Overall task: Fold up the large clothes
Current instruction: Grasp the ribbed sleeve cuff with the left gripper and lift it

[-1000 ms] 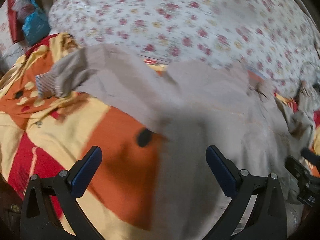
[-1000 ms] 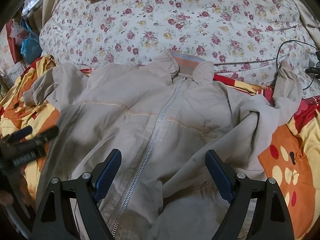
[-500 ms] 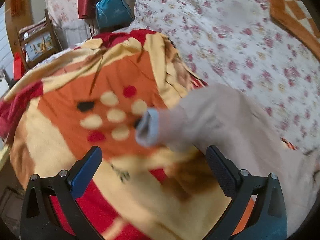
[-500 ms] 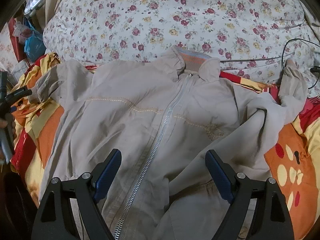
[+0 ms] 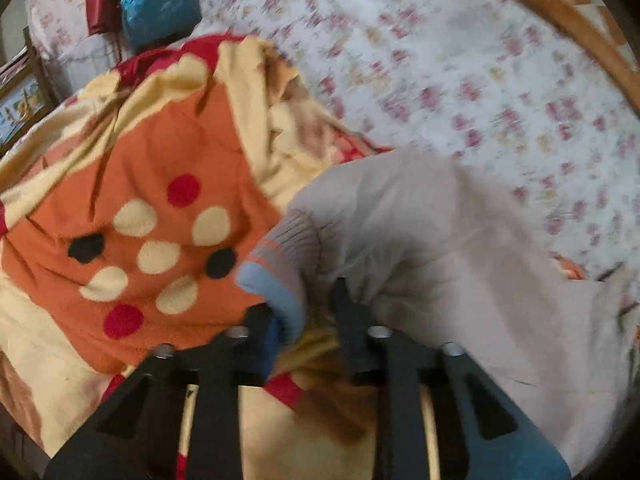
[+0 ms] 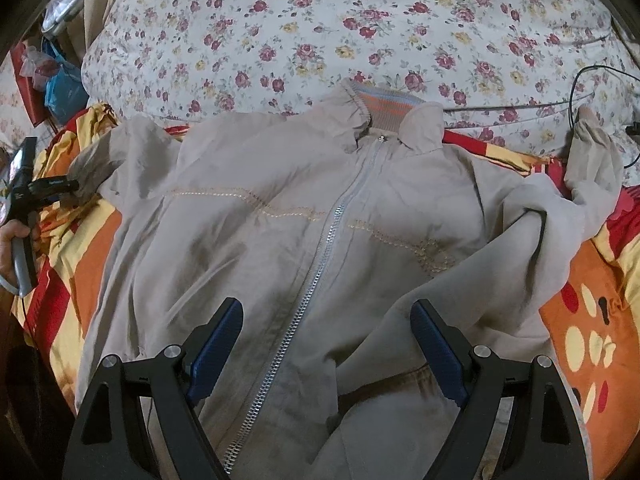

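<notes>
A beige zip-up jacket (image 6: pixel 304 216) lies face up on the bed, collar at the far side, zipper closed. Its left sleeve (image 5: pixel 420 232) ends in a ribbed cuff (image 5: pixel 276 276) with blue and orange stripes. My left gripper (image 5: pixel 304 320) is shut on that cuff; it also shows in the right wrist view (image 6: pixel 74 186) at the sleeve's end. The right sleeve (image 6: pixel 592 160) lies crumpled at the far right, folded back over the body. My right gripper (image 6: pixel 326 340) is open and empty, hovering above the jacket's lower front.
An orange, yellow and red blanket (image 5: pixel 152 208) lies under the jacket. A floral quilt (image 6: pixel 360 28) fills the far side of the bed. A black cable (image 6: pixel 592 76) runs at the far right. Blue and red bags (image 6: pixel 60 88) sit at the far left.
My left gripper moved in on the left sleeve's cuff and closed on it. The right gripper barely moved and stayed open.
</notes>
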A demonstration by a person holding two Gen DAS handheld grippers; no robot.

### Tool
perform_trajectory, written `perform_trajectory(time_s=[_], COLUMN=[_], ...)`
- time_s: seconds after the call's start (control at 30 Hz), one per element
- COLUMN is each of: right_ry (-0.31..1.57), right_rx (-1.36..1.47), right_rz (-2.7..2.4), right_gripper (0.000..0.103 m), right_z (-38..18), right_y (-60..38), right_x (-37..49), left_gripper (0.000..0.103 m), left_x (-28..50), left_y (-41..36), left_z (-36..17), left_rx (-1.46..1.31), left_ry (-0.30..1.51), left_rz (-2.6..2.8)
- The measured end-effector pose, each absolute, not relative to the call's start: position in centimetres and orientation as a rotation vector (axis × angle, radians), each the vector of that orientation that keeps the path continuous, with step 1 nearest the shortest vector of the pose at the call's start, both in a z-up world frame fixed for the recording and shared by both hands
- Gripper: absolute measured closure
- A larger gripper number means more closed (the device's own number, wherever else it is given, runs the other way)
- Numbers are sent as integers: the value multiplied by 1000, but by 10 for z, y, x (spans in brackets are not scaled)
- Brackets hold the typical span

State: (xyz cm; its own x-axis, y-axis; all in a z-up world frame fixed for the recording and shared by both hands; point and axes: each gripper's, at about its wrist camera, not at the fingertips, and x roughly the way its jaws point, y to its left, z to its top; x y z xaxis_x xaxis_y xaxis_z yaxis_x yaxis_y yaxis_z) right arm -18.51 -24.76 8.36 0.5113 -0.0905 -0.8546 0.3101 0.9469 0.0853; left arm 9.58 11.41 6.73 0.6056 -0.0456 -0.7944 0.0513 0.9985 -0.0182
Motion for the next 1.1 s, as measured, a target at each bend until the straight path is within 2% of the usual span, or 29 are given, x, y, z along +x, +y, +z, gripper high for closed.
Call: perform_trajectory(time_s=[0.07,0.3,0.47,0.6,0.83,0.9,0.93,1.0,1.1], right_ry=[992,917,868,833,845,856,858,861,869], right_rx=[246,292,322,349,395,409,415,425,433], right_rz=[-247,-277,-303,-361,-434,-445,-448,-452,-422], right_gripper=[16,16,16,16,16,16,16,16,16], right_z=[88,110,128,139,130,126,124,122,120], right_y=[-250,-269,-289,-316,-355,-361,-364,-367,-366], right_x=[-188,-203,-218,-232,-248,-250,-251,-252,-248], left_gripper=[96,97,96,96,96,92,82,52,46], left_x=[81,8,-39,-70,-108,-110,-111,-110,-103], left_y=[100,-2,-80,-149,-250,-262,-264,-260,-233], left_z=[90,185,223,220,140,116,110,104,115], left_rx=[-20,53,61,88,137,141,147,158,133], left_ry=[911,852,840,856,1014,1045,1050,1066,1078], left_rz=[-130,-462,-678,-805,-931,-938,-945,-958,-967])
